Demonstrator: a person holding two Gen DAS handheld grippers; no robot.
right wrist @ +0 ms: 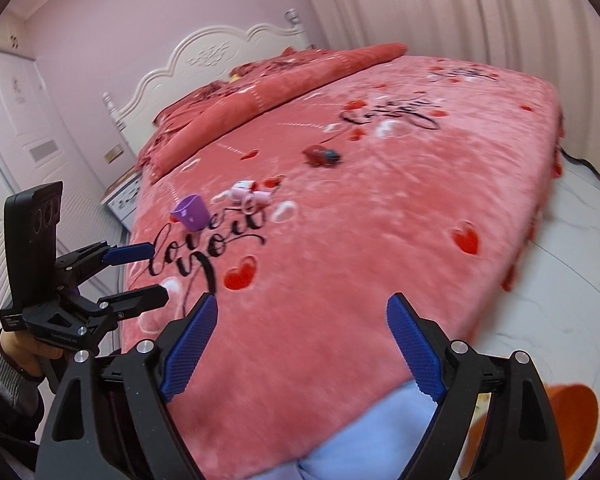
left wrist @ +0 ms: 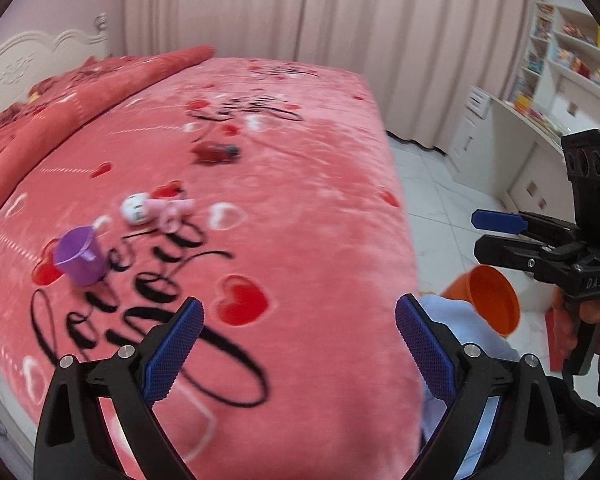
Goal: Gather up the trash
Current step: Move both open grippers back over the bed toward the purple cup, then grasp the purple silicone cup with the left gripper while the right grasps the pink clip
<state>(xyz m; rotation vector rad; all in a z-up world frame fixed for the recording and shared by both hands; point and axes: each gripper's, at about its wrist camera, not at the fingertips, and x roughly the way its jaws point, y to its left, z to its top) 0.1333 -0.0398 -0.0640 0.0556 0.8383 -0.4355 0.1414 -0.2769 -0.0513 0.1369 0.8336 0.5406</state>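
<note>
A purple cup (left wrist: 78,257) (right wrist: 190,211) stands on the pink bed (left wrist: 300,184) (right wrist: 380,220). Beside it lie a white crumpled ball (left wrist: 134,208) and a pale pink item (left wrist: 172,210) (right wrist: 246,194). Farther back rests a dark red wrapper (left wrist: 214,152) (right wrist: 322,157). An orange bin (left wrist: 486,300) (right wrist: 572,420) stands on the floor at the bed's near corner. My left gripper (left wrist: 300,344) (right wrist: 146,276) hangs open over the bed's near part, nothing between its blue pads. My right gripper (right wrist: 302,344) (left wrist: 488,236) is open too, empty, above the bed's edge.
A folded red quilt (left wrist: 80,108) (right wrist: 268,92) and white headboard (right wrist: 216,60) lie at the bed's far end. White shelves and a desk (left wrist: 548,92) line the right wall, curtains (left wrist: 320,8) behind. A person's light blue trouser leg (right wrist: 360,440) presses the bed edge. White tiled floor (right wrist: 560,280) lies right.
</note>
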